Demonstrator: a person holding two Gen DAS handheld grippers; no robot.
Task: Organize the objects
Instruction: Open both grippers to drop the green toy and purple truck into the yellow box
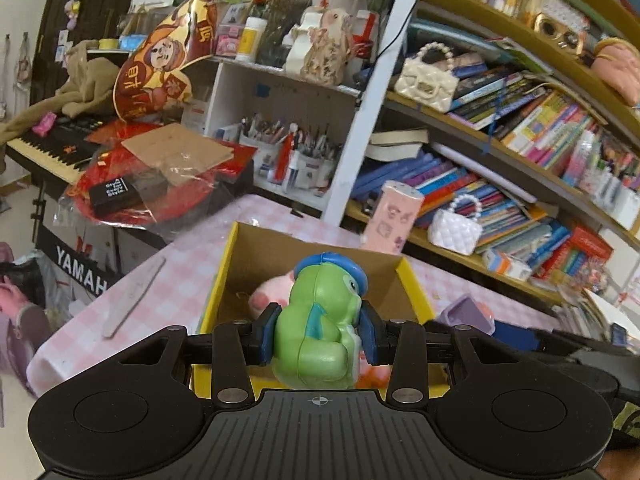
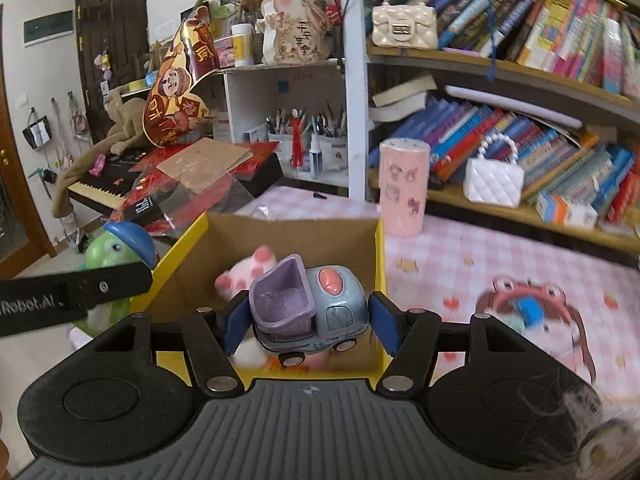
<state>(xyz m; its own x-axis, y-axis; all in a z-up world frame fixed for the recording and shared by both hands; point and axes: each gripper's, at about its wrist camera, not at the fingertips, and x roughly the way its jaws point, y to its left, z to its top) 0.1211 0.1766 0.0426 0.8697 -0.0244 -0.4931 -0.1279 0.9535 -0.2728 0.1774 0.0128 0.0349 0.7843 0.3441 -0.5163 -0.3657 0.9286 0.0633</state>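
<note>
Readable text first: the toy truck (image 2: 308, 308) says "FUN TRUCK" on its side, the keyboard (image 1: 48, 148) stand in the left wrist view shows "YAMAH", and the black arm in the right wrist view reads "Rebot.AI". The left gripper (image 1: 318, 330) is clamped on 1 green dino toy (image 1: 320, 320), held over the yellow-edged cardboard box (image 1: 224, 276) on the pink checked worktop (image 1: 176, 264). The right gripper (image 2: 308, 322) has its pads spread around the truck, also above the box; I can't tell if they touch it. 1 pink plush (image 2: 250, 270) sits inside. Only the right view shows the pink frog toy (image 2: 528, 304); only the left shows the nail file (image 1: 132, 298). 2 pearl-handled purses are on the shelves.
</note>
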